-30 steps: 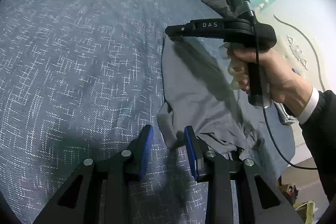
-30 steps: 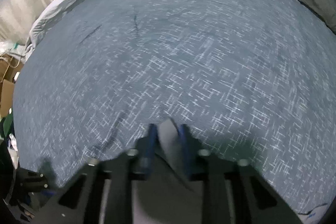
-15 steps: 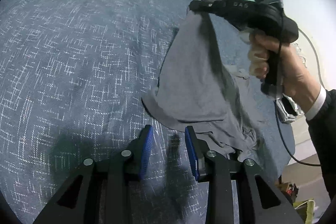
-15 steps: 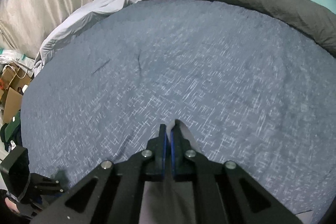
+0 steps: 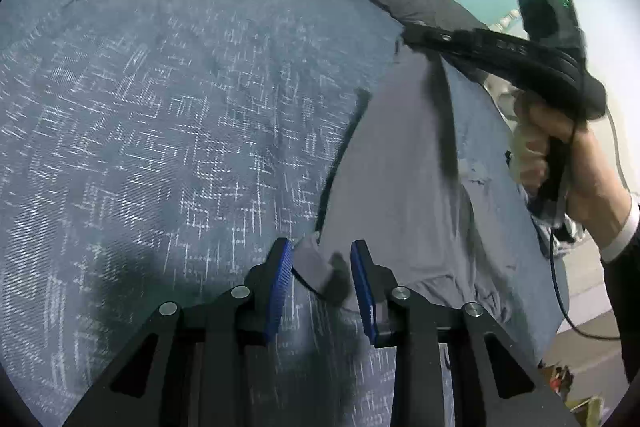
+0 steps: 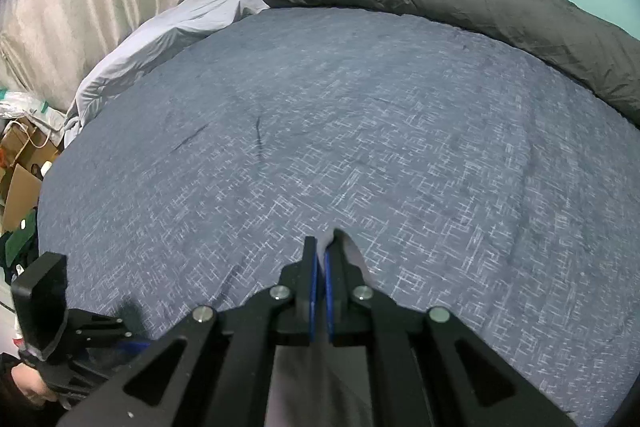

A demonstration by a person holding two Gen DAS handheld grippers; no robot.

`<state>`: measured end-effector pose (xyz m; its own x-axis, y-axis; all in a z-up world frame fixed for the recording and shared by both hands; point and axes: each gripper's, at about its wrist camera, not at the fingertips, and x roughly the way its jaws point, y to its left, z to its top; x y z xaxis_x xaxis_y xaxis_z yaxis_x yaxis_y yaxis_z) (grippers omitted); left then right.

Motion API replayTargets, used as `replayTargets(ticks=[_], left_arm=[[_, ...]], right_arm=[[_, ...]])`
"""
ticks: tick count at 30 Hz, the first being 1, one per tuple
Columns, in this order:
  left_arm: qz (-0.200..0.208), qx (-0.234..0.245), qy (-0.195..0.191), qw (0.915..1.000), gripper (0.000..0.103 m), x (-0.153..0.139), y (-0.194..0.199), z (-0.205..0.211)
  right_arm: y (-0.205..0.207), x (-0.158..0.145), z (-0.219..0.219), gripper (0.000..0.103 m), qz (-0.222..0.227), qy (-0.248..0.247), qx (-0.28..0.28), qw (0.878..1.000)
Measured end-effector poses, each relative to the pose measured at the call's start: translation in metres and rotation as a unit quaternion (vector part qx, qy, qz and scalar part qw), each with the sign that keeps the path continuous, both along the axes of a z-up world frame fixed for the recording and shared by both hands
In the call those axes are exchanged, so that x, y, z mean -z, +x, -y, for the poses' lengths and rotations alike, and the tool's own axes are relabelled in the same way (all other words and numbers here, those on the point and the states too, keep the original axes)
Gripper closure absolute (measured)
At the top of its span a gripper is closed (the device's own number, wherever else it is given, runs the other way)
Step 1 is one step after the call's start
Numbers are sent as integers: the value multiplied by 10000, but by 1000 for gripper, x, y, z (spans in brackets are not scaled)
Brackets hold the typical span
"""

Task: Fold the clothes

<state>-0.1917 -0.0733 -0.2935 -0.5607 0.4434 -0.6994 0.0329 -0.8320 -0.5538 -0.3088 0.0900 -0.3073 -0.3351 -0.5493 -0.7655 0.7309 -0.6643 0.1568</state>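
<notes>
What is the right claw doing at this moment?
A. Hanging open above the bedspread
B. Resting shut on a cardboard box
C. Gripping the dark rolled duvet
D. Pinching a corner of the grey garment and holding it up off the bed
D: the right claw is shut on a corner of the grey garment, which hangs from it above the blue bedspread.

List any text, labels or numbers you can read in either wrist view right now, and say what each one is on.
"DAS": faint, motion-blurred letters on the black body of the right gripper, seen in the left wrist view; only roughly legible.
Green light on the black unit atop that gripper: a lamp, no text.
Cardboard boxes beside the bed, right wrist view: no readable print.
Nothing else bears text.
</notes>
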Motion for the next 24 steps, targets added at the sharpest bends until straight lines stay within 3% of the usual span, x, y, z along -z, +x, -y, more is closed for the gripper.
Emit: replayTargets(ticks=[2,6,13,24], left_arm=[[33,-31,52,10000,97,2,1,1],[4,-147,149,9998,100,3,10,8],[184,-487,796,9955,99,15,25,27],[143,-563,835,9948,89,8,39,30]], right_arm=[[0,-1,-1,100,2,-6,-2,10000],[-2,0,0,100,-22,-19,98,9999],[-4,7,0,100,15,18,193,9998],[-10,7,10,100,9,44,197,9998]])
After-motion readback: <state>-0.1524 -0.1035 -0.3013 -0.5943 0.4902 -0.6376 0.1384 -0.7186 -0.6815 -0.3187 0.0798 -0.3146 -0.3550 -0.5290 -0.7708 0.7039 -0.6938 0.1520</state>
